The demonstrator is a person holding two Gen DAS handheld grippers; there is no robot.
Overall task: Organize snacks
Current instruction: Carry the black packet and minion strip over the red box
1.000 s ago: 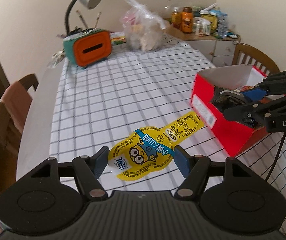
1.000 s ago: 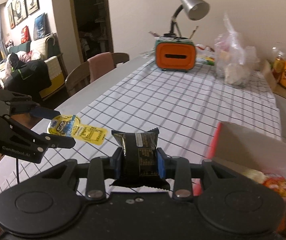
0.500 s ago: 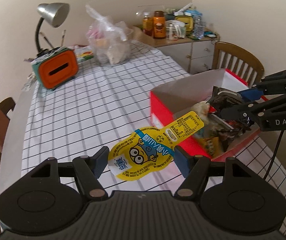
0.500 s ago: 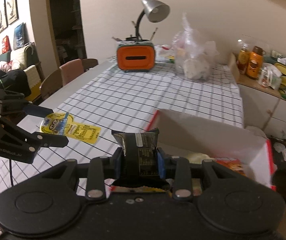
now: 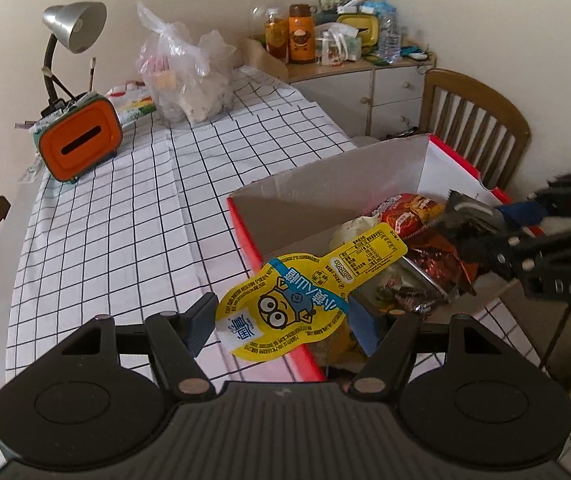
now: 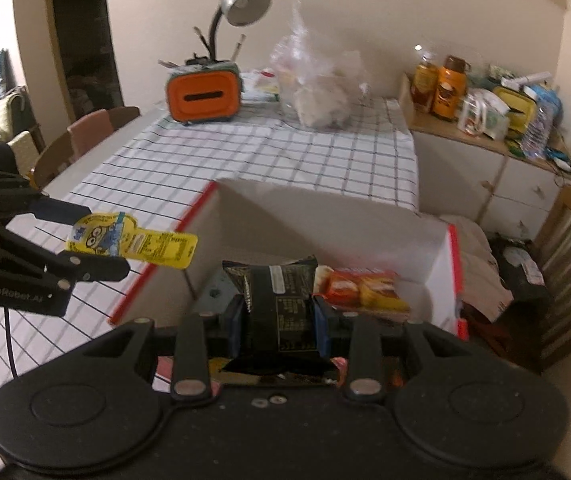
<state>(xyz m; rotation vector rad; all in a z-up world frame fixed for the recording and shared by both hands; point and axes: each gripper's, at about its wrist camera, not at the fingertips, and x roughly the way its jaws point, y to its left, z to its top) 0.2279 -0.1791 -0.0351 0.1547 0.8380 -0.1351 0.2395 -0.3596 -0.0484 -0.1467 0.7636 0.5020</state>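
- Left wrist view: my left claw (image 5: 281,322) grips a yellow snack pouch (image 5: 305,294) across its wide round end, pads on both edges; the narrow labelled tab juts forward over the near wall of the red box (image 5: 277,240).
- Right wrist view: my right claw (image 6: 279,322) is clenched on a black snack packet (image 6: 281,300), held upright above the box interior, where an orange-red packet (image 6: 359,290) already lies.
- Judgement: both snacks are carried clear of the bench (image 5: 133,208) so each can be let go inside the box; the black packet is better placed for release, while the pouch only overlaps the rim.
- Surface: white cloth with a black grid.
- Room: orange tissue holder (image 5: 79,142), desk lamp (image 5: 71,34), tied plastic bag (image 5: 189,80), cluttered sideboard, wooden chair (image 5: 475,128) behind the box.
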